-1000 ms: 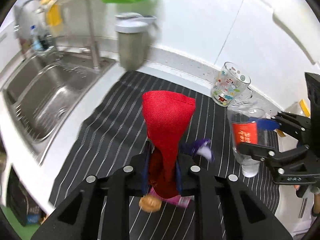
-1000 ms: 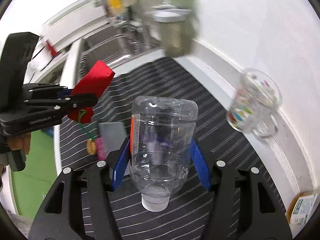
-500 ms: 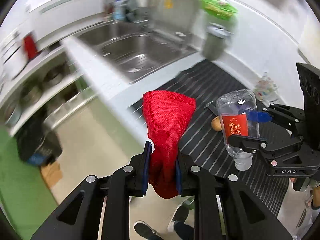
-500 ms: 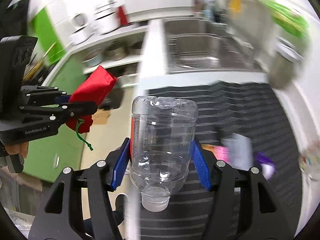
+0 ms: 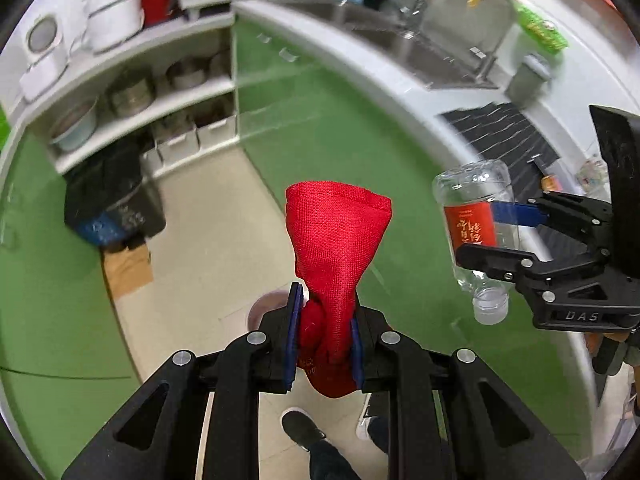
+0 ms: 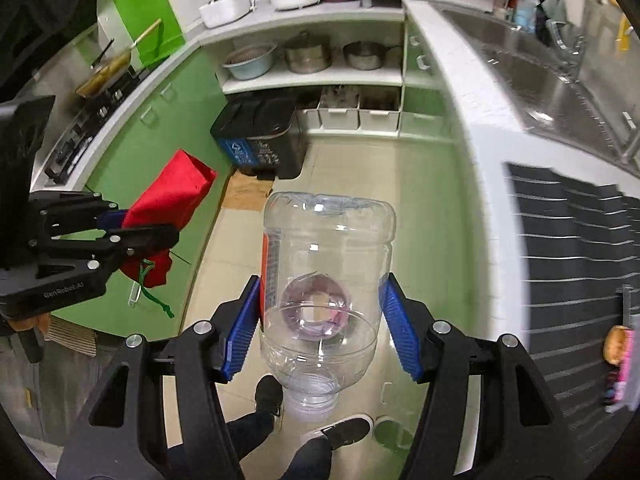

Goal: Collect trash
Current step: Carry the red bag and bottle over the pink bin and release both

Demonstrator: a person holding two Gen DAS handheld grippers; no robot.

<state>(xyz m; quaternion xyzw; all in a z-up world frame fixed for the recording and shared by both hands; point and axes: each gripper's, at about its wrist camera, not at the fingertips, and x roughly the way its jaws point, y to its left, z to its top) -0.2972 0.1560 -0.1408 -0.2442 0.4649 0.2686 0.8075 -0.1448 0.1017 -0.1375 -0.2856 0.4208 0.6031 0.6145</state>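
My left gripper [image 5: 325, 336] is shut on a red cloth pouch [image 5: 336, 240] with a green drawstring and holds it in the air above the kitchen floor; the pouch also shows in the right wrist view [image 6: 168, 208]. My right gripper [image 6: 322, 320] is shut on a clear empty plastic bottle [image 6: 324, 272] with a red label, held neck down; the bottle also shows in the left wrist view [image 5: 476, 224]. A black trash bin [image 6: 260, 136] with a blue recycling label stands on the floor ahead by the shelves, and shows in the left wrist view [image 5: 112, 204].
The counter with a striped black mat [image 6: 580, 240] and small leftover items [image 6: 618, 344] lies to the right. A sink [image 6: 532, 76] is beyond it. Green cabinets [image 6: 160, 120] and open shelves with pots [image 6: 312, 56] line the left and far sides. My feet [image 6: 340, 432] are below.
Both grippers have swung left, away from the counter and mat, and now point over the floor toward the bin. Each still holds its object.
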